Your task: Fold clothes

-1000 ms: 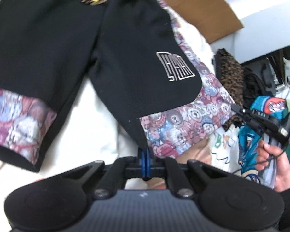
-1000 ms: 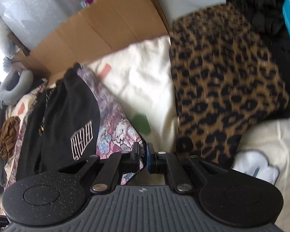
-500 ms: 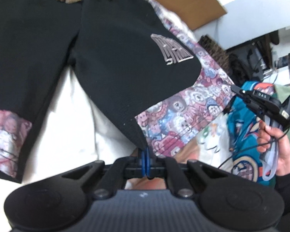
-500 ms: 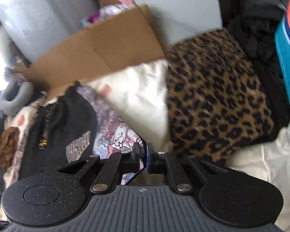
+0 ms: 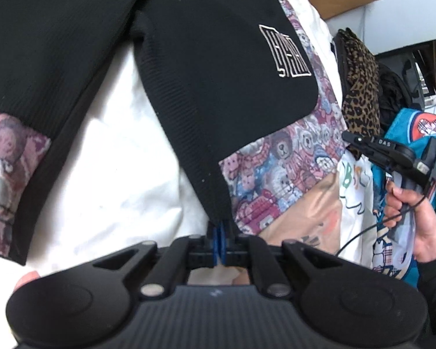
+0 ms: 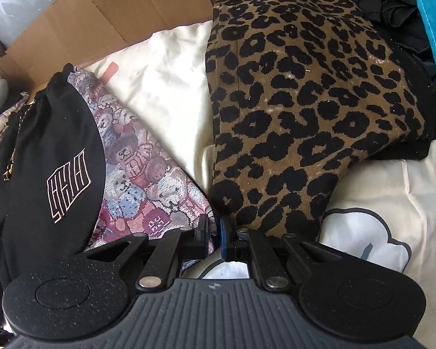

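In the left wrist view, one pair of shorts [image 5: 206,67] is seen spread over a white sheet [image 5: 125,171]; its hem corner is clenched between the pads of the left gripper [image 5: 221,232]. One hand [image 5: 418,218] is seen at the right edge.

In the right wrist view, the jaws of the right gripper [image 6: 215,232] are opening, with the shorts' hem between them. One leopard garment [image 6: 305,96] and one cardboard sheet [image 6: 107,17] are counted.

Left gripper [image 5: 220,234] pinching black shorts [image 5: 212,93]
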Action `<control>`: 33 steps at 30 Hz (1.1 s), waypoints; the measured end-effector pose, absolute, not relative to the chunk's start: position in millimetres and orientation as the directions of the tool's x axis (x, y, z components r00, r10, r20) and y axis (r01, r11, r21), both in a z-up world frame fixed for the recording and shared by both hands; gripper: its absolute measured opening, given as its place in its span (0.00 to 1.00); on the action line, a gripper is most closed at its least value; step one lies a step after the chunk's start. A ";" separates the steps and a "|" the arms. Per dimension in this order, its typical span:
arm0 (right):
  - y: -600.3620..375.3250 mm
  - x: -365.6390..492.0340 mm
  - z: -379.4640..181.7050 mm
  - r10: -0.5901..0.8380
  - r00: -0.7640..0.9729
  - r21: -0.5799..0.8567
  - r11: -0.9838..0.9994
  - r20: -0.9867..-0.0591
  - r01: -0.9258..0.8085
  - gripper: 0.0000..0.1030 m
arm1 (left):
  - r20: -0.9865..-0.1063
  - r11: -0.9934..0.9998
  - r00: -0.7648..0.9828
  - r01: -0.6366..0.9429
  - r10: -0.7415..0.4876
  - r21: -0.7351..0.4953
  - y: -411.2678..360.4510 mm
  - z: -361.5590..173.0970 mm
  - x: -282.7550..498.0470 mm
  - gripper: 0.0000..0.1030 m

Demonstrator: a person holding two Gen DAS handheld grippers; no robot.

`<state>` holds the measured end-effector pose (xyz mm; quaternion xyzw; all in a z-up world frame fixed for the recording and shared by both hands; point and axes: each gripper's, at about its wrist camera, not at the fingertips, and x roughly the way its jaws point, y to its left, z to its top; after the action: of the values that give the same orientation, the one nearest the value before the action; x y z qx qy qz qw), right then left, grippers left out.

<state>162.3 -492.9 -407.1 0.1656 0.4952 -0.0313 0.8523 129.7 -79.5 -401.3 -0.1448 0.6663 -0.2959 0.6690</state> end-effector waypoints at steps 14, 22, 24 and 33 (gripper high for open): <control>-490.0 143.4 -358.7 0.091 0.565 0.282 0.923 -0.820 0.261 0.14 | -0.831 0.825 0.059 0.174 -0.553 -0.537 -33.5 -353.2 138.0 0.23; -454.0 147.9 -333.8 0.149 0.584 0.336 0.915 -0.798 0.225 0.15 | -0.850 0.867 0.173 0.145 -0.497 -0.477 8.8 -316.6 140.2 0.32; -439.9 149.7 -326.2 0.169 0.593 0.342 0.920 -0.787 0.192 0.15 | -0.852 0.876 0.203 0.127 -0.483 -0.466 21.4 -308.9 137.2 0.32; -374.4 160.5 -307.1 0.252 0.583 0.336 0.941 -0.773 0.039 0.30 | -0.885 0.929 0.286 0.064 -0.367 -0.364 64.7 -303.8 125.9 0.55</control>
<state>160.5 -374.4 -307.1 0.1606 0.4527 0.0609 0.8750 125.9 64.7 -303.8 -0.1301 0.5816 -0.1361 0.7914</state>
